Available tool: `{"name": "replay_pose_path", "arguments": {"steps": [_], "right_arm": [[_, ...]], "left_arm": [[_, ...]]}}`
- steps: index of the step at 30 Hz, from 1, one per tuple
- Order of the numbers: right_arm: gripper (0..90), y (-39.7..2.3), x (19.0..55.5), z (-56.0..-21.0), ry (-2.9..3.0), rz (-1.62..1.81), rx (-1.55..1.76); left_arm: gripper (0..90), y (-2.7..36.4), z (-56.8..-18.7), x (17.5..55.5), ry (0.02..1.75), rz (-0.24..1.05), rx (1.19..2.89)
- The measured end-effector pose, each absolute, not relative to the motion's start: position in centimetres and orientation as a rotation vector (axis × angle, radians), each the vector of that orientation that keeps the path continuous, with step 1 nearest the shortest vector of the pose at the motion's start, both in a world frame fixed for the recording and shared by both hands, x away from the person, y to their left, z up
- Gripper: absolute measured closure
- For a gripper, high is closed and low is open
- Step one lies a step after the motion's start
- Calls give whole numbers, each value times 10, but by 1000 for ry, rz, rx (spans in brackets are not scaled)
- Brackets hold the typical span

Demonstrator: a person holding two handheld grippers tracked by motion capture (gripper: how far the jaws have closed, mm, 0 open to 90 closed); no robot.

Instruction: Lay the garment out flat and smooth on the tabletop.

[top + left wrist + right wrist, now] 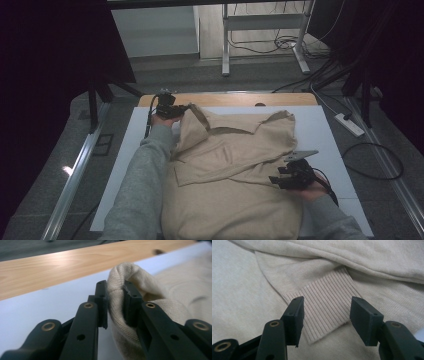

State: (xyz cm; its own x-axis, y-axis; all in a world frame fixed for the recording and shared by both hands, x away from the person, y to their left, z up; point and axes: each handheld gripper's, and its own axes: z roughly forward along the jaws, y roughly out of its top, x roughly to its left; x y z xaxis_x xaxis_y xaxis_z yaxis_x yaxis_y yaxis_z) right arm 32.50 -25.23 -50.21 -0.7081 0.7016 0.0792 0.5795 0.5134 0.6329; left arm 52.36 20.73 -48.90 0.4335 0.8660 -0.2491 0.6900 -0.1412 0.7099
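Observation:
A beige knit sweater (230, 165) lies spread on the white table mat (320, 130), its sleeves folded across the body. At the far left shoulder my left gripper (181, 108) is shut on a bunched fold of the sweater (117, 302), which its jaws pinch above the mat. Near the right edge of the sweater my right gripper (276, 180) stands open. Its jaws straddle the ribbed cuff (327, 307) of a sleeve without touching it, and my right gripper (325, 315) hovers just above that cuff.
A wooden strip (50, 267) edges the table's far side. Beyond it stand a metal table frame (262, 30) and floor cables (372, 160). A power strip (350, 125) lies on the floor at right. Dark curtains flank both sides.

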Motion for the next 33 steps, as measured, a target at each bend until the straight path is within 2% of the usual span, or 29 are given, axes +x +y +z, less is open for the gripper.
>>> {"name": "replay_pose_path", "arguments": {"steps": [2, 5, 6, 9, 15, 33], "right_arm": [[450, -252, 325, -503, 2566, 959, 1103], [450, -254, 326, -503, 2566, 963, 1106], [450, -254, 326, -503, 2566, 963, 1106], [449, -254, 326, -505, 2566, 959, 1113], [447, -257, 324, -502, 2550, 971, 1118], [441, -267, 327, -504, 2516, 930, 1166]], "left_arm": [[690, 213, -492, 530, 1378, 329, 1887], [450, 216, -485, 526, 1377, 373, 1869], [450, 217, -483, 524, 1364, 375, 1869], [369, 218, -470, 510, 1301, 365, 1912], [326, 216, -459, 472, 1206, 340, 1979], [263, 213, -479, 372, 1118, 251, 2089]]}}
